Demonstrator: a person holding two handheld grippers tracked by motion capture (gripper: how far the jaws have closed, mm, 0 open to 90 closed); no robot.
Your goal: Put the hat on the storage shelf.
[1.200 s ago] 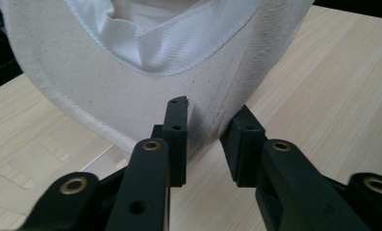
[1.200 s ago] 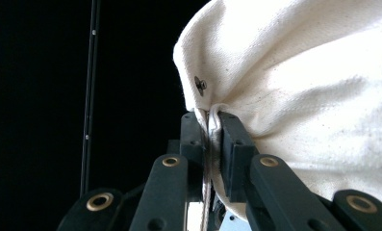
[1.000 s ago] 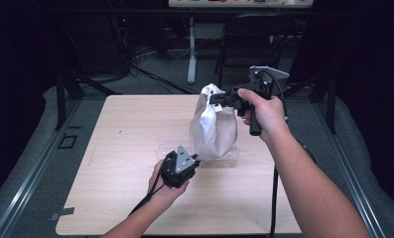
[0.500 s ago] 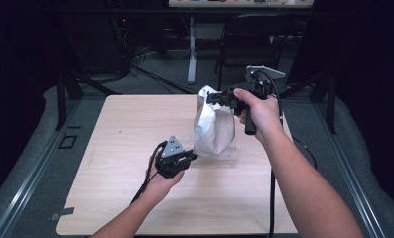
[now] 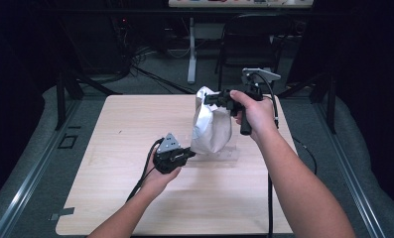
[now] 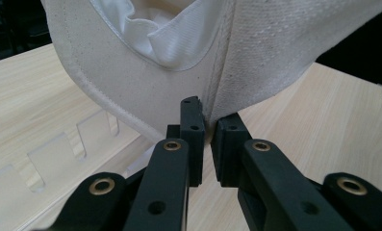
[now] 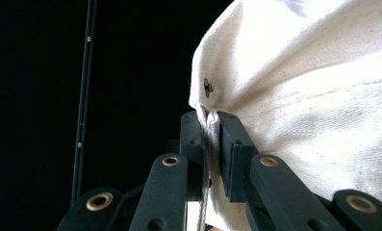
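**Cloth bag pinched at both ends above the bench**

While the high view shows the whole cream cloth bag [image 5: 212, 124] hanging upright over the middle of the bench [image 5: 115, 124], its foot near a clear plastic piece [image 5: 219, 154], the gripper views alone show the grips. In the left gripper view, the left gripper [image 6: 207, 139] has its fingers [image 6: 192, 139] closed on a seam at the bag's lower edge, with a white lining [image 6: 155, 33] showing in a fold above. In the right gripper view, the right gripper [image 7: 209, 144] clamps the bag's top hem beside a small metal snap [image 7: 208, 86]. The bag's top and sides are cut off in both gripper views. The right hand [image 5: 251, 111] is raised, its gripper level and pointing left; the left hand [image 5: 160, 173] sits low, its gripper pointing right.
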